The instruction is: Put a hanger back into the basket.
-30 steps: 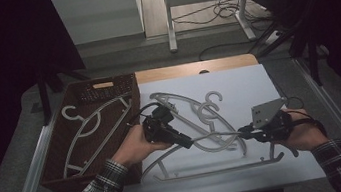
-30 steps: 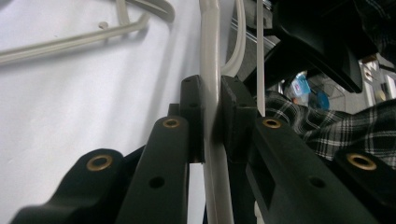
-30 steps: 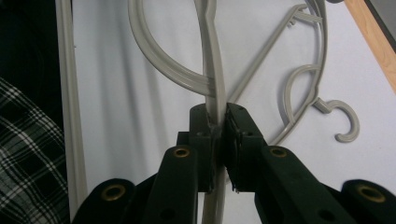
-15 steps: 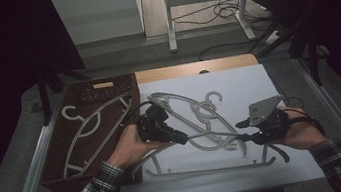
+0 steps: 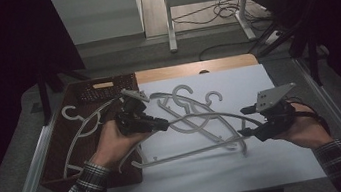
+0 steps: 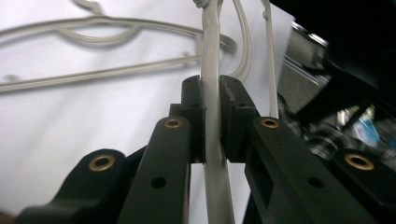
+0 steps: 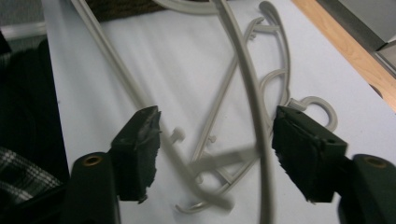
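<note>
Beside the basket, left gripper clamped on hanger arm for lifting off the pile; right gripper spread wide, jaws straddling its far end, ready for support.

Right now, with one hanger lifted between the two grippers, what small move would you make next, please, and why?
Probably close the right gripper on the hanger: its jaws stand open around the bars, while the left gripper already clamps one bar. Then both could carry it to the basket.
</note>
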`<state>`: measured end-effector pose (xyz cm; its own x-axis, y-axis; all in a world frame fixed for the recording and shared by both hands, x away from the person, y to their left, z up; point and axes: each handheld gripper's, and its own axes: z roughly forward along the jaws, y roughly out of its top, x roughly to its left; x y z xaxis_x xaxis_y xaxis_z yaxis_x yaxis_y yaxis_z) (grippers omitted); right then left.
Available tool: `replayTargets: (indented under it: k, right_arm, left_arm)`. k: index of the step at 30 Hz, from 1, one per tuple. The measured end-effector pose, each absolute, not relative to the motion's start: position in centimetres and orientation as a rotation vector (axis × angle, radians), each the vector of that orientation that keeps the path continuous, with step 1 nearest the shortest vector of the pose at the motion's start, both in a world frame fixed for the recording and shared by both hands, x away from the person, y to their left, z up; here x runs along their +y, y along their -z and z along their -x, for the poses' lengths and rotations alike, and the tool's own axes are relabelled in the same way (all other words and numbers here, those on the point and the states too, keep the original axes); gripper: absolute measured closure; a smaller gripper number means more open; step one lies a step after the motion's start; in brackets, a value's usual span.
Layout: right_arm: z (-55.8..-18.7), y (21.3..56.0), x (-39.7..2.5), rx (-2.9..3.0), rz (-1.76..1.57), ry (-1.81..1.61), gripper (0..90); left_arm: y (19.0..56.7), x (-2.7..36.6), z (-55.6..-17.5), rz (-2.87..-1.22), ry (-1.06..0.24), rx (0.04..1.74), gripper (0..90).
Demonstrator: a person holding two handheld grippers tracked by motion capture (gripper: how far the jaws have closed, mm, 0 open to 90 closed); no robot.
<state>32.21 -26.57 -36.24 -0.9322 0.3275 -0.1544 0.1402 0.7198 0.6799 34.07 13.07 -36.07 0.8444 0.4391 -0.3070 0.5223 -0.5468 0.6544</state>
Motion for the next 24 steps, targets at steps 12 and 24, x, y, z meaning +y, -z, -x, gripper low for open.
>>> replayTargets:
  k: [12, 24]
  right_arm:
    - [-32.5, 35.7, -28.0, 2.530, -0.569, -1.075, 27.1]
    - [-31.8, 37.3, -28.2, 2.535, -0.649, -1.107, 26.9]
  left_arm:
    - [34.8, 17.9, -33.6, -2.123, -0.020, 0.836, 82.7]
    - [34.0, 23.4, -33.3, -2.025, -0.130, 0.972, 82.7]
